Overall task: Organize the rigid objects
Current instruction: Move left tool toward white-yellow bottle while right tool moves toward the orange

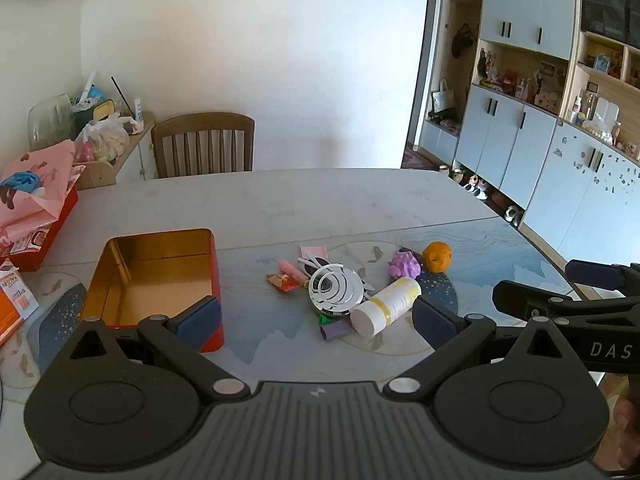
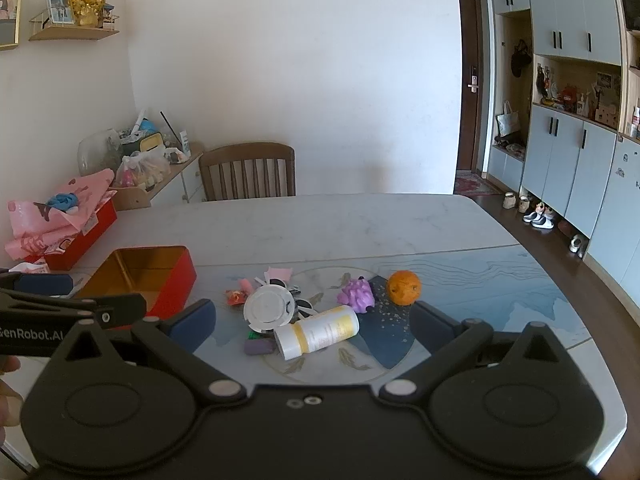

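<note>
Both claws spread, empty; white bottle [image 2: 318, 332] lying between right claw [image 2: 314, 326] fingers, ahead

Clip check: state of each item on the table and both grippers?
Red rectangular metal tin: lidless, empty.
White-and-yellow plastic bottle: on its side, capped.
Orange fruit: resting on the table.
Left gripper: open, empty.
Right gripper: open, empty.

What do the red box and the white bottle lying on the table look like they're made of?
Red box: probably tin-plated metal, since its open gold interior is glossy and mirrors its own walls. White bottle: likely matte plastic, opaque white with a yellow-and-white label and no shine; its contents can't be seen.
</note>
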The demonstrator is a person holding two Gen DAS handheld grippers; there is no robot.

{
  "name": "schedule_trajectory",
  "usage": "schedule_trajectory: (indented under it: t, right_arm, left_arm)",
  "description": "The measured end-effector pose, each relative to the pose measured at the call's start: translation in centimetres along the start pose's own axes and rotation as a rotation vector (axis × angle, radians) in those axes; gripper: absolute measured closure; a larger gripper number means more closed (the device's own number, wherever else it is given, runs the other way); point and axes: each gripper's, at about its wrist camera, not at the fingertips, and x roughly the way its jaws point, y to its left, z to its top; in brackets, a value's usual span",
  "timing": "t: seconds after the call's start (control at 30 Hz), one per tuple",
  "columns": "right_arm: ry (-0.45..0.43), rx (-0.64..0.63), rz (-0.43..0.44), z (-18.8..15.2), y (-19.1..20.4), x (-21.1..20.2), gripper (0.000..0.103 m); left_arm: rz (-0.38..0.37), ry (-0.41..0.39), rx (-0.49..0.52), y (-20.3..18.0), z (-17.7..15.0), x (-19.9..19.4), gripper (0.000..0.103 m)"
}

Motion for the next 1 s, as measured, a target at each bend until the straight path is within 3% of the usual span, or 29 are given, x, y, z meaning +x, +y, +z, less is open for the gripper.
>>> schedule_trajectory:
  t: [0.63, 1.0]
  right_arm:
    - [-0.003, -0.004, -0.005, 0.4, 0.0, 1.0, 0.000]
    - [0.004, 0.024, -0.007, 2.4, -6.3, 6.1, 0.000]
  left_arm:
    - [0.003, 0.036, -0.015, -0.2, 0.7, 1.2, 0.000]
    - [-0.002, 0.019, -0.049, -1.3, 2.3, 5.2, 0.000]
